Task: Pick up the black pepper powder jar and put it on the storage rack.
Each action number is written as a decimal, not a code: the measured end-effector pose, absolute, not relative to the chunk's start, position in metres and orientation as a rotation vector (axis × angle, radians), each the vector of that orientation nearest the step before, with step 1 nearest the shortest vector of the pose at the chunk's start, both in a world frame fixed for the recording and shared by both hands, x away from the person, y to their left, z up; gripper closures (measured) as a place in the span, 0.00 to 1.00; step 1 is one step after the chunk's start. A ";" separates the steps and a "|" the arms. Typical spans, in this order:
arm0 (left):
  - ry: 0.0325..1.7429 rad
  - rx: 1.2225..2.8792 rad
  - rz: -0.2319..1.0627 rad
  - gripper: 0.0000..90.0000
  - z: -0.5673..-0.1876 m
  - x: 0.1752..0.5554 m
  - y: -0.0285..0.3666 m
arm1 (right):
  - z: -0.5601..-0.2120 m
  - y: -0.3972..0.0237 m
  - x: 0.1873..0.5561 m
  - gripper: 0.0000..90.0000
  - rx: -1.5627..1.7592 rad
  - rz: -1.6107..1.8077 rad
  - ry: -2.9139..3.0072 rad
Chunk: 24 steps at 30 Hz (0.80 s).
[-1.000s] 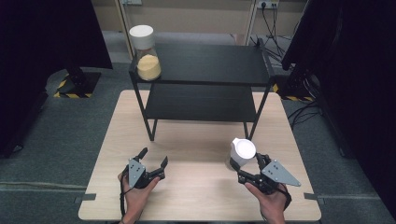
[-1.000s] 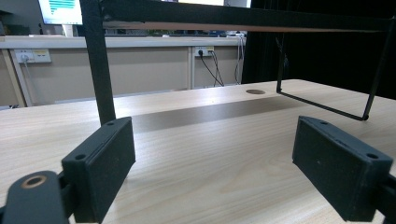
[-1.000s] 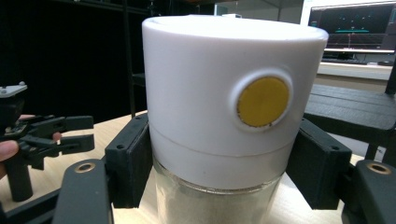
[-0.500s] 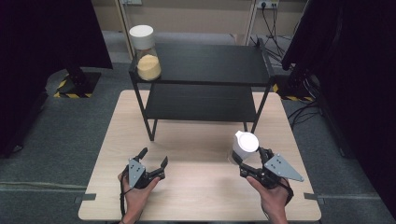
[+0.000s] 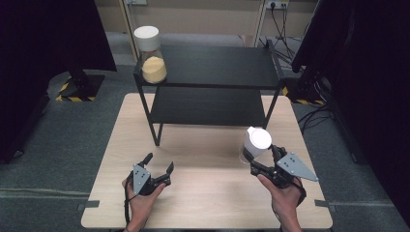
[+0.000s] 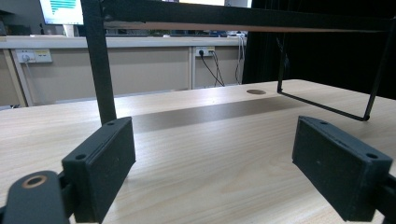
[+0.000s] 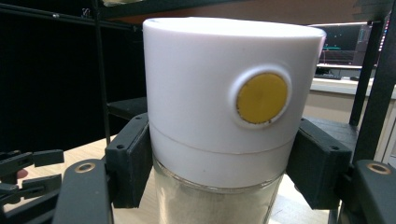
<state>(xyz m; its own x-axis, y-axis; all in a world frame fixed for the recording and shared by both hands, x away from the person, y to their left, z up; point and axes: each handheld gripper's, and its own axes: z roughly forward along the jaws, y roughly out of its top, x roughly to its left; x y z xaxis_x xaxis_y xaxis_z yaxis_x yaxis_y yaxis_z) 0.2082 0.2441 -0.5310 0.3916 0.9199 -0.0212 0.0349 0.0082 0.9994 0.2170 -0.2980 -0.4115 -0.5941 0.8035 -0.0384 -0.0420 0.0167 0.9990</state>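
A pale wooden worktop [image 5: 208, 203] is standing on grey floor, carrying a black two-tier metal shelf [image 5: 212, 67] at its far edge. The right tool [image 5: 263, 157] is gripping a white-lidded glass jar [image 5: 255, 143] near the worktop's right edge, while the left tool [image 5: 157, 166] is resting wide over bare wood.

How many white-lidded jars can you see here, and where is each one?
2. One jar, with yellow contents, stands on the left end of the black shelf's top tier. The other jar is clamped in the right gripper, above the table. None seems hidden.
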 end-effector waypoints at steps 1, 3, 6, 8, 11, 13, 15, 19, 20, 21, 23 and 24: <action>0.937 1.385 0.882 0.14 -0.531 0.208 0.244 | -0.411 -0.298 0.218 0.34 0.789 1.651 1.642; 0.937 1.387 0.881 0.14 -0.531 0.208 0.244 | -0.409 -0.298 0.218 0.34 0.789 1.648 1.640; 0.937 1.385 0.883 0.14 -0.531 0.208 0.244 | -0.406 -0.298 0.219 0.34 0.793 1.645 1.635; 0.937 1.386 0.883 0.14 -0.531 0.208 0.244 | -0.404 -0.298 0.220 0.34 0.790 1.640 1.627; 0.937 1.386 0.884 0.14 -0.531 0.208 0.244 | -0.400 -0.299 0.222 0.34 0.794 1.643 1.618; 0.938 1.387 0.882 0.14 -0.531 0.208 0.244 | -0.398 -0.298 0.223 0.34 0.791 1.640 1.612; 0.938 1.386 0.881 0.14 -0.531 0.208 0.244 | -0.396 -0.298 0.224 0.34 0.792 1.641 1.606; 0.938 1.386 0.883 0.14 -0.531 0.208 0.244 | -0.390 -0.297 0.227 0.34 0.792 1.640 1.594; 0.938 1.386 0.883 0.14 -0.531 0.208 0.244 | -0.389 -0.297 0.227 0.34 0.790 1.640 1.591; 0.938 1.387 0.882 0.14 -0.531 0.208 0.244 | -0.388 -0.297 0.228 0.34 0.789 1.641 1.590; 0.938 1.386 0.883 0.14 -0.531 0.208 0.244 | -0.386 -0.296 0.229 0.34 0.784 1.641 1.584; 0.938 1.386 0.883 0.14 -0.531 0.208 0.244 | -0.385 -0.296 0.229 0.34 0.787 1.640 1.582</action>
